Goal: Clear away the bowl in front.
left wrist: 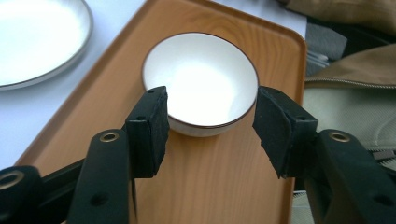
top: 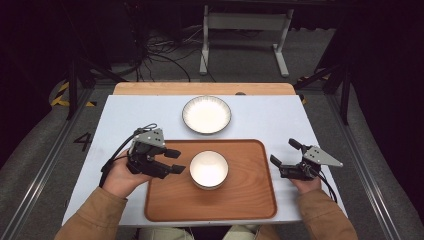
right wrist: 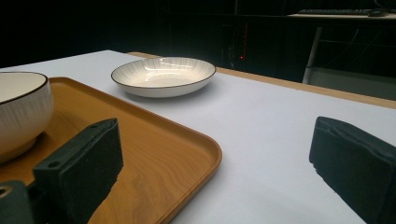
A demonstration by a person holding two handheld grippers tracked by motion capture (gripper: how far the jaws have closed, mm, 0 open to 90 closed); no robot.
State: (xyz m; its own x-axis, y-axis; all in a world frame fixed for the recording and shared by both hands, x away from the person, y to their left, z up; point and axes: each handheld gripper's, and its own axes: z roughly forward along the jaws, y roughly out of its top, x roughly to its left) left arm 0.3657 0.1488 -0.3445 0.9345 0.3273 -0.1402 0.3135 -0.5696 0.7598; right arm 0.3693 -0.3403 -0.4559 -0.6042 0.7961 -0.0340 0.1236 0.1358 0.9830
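Tan sleeves (top: 95, 212) cover both forearms. Each black gripper, the left gripper (top: 174, 161) and the right gripper (top: 285, 152), carries a grey three-cornered plate, brass-ringed screw holes and a trailing black cable.

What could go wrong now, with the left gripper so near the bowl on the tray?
1. The left gripper is open with its fingers beside the bowl; closing off-centre might push or tip the bowl.
2. The bowl stands loose on the tray, so a push may slide it.
3. The right gripper is open at the tray's right edge and might bump it.
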